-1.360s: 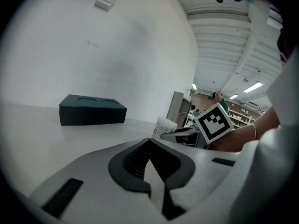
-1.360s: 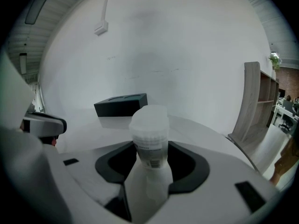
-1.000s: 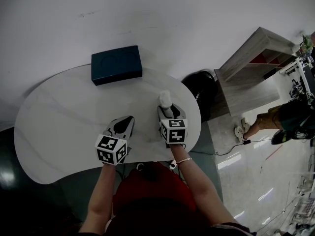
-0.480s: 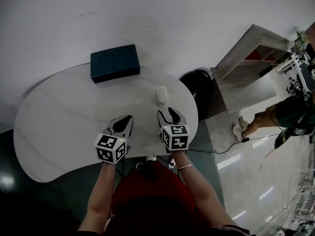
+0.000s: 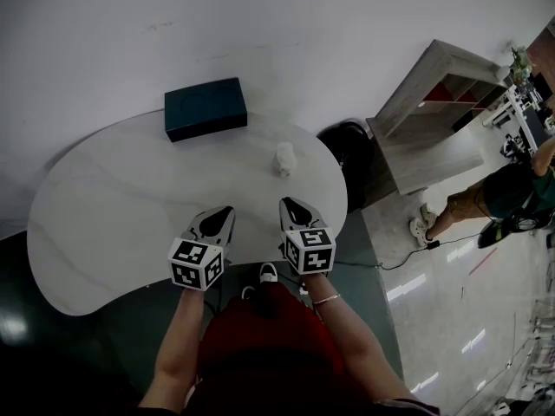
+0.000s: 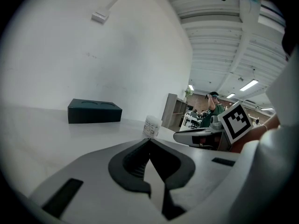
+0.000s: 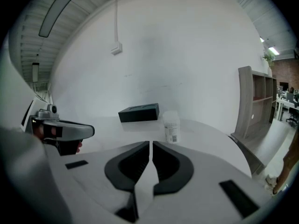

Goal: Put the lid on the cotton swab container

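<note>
1. Worktop (image 5: pixel 104 215): white, rounded, set against a white wall; carries items 2 to 5.
2. Box (image 5: pixel 205 108): dark, flat, rectangular. Lies at the far edge, well ahead of the left fingers and slightly to their left.
3. Left gripper (image 5: pixel 228 208): marker cube at the rear, over the near edge of the worktop. Fingers pressed together at the tips, nothing between them.
4. Container (image 5: pixel 284 159): small, pale, with a printed label, standing upright on the worktop. Lid (image 7: pixel 171 115) sits on top. It stands straight ahead of the right fingers, clear of them and untouched; from the left fingers it is ahead and to the right.
5. Right gripper (image 5: pixel 285 202): level with the left one, just beside it. Fingers have just been closing; only a thin slit remains, with nothing in it.
6. Shelf unit (image 5: pixel 434 111): wooden, on the floor right of the worktop, well apart from both pairs of fingers.
7. Person (image 5: pixel 494 202): standing at the far right.
</note>
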### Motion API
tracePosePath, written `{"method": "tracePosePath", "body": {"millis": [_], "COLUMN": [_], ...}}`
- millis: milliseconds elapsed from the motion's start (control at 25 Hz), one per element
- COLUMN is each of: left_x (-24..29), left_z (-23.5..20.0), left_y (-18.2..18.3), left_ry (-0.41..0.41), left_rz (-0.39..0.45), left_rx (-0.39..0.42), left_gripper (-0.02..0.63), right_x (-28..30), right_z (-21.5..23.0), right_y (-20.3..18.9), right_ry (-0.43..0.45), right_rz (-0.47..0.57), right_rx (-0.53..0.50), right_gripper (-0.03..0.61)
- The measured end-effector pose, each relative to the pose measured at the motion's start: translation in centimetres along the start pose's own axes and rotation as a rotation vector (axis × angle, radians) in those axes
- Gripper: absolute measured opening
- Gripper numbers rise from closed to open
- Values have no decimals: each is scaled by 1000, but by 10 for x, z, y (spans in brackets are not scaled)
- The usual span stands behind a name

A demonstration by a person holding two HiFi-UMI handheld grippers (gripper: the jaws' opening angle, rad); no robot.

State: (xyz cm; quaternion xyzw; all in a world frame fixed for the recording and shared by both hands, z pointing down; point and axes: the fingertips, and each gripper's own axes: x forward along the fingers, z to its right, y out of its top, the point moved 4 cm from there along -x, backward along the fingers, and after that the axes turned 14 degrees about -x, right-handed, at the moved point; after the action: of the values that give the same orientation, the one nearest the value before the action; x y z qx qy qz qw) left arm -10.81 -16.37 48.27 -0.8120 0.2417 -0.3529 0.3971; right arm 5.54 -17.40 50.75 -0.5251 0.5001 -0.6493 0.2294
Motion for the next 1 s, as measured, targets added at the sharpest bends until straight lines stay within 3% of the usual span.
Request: {"method": "tracePosePath", "body": {"millis": [1000], "left_x": [-56], "left_z": [30], "left_y": [-15], "left_ry": [15], "left_rz": [76], "left_rx": [54], "left_gripper": [23], "right_x": [-78], "right_z": [-47], "right_y": [-5], "right_ry": [-12], "right_rz": [53], "right_rx": [-37], "right_gripper": [15]}}
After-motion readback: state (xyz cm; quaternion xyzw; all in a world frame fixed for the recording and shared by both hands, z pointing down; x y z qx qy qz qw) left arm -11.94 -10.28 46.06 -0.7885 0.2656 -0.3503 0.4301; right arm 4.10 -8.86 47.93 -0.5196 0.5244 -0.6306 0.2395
